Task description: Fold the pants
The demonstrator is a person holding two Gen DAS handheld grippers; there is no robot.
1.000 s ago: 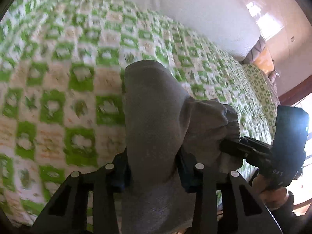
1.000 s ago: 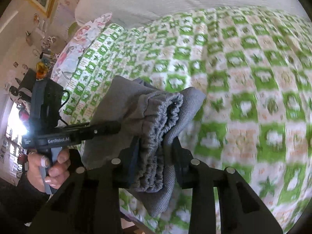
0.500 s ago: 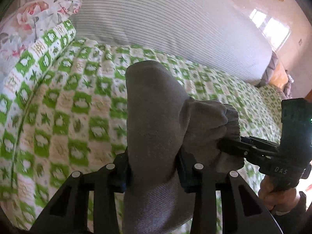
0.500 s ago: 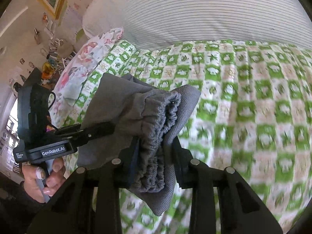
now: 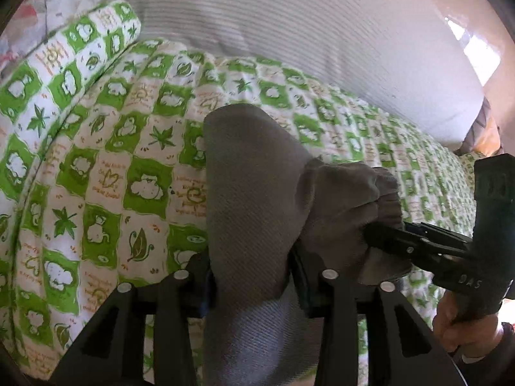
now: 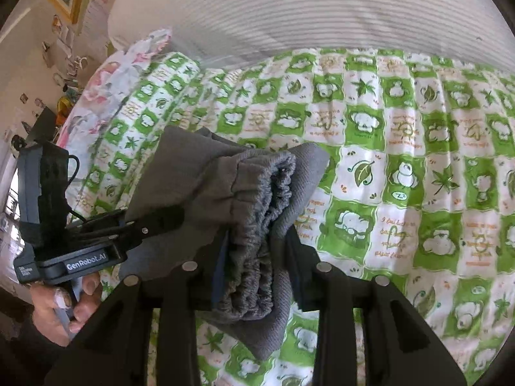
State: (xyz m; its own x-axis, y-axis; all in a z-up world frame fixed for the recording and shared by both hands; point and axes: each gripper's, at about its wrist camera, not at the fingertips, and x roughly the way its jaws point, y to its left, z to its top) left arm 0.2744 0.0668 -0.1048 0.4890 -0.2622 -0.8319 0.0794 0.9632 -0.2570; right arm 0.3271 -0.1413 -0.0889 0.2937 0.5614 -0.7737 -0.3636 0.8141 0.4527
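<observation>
Pants (image 5: 254, 199) between both tongs, apparently gripped; jaws opening.

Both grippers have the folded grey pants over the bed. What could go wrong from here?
1. Both grippers' jaws are opening with the folded grey fabric pants between them. If the left gripper and right gripper release unevenly, the bundle could sag and unfold.
2. The gathered elastic waistband looks bulky; it may spring open on the green-and-white checked quilt.
</observation>
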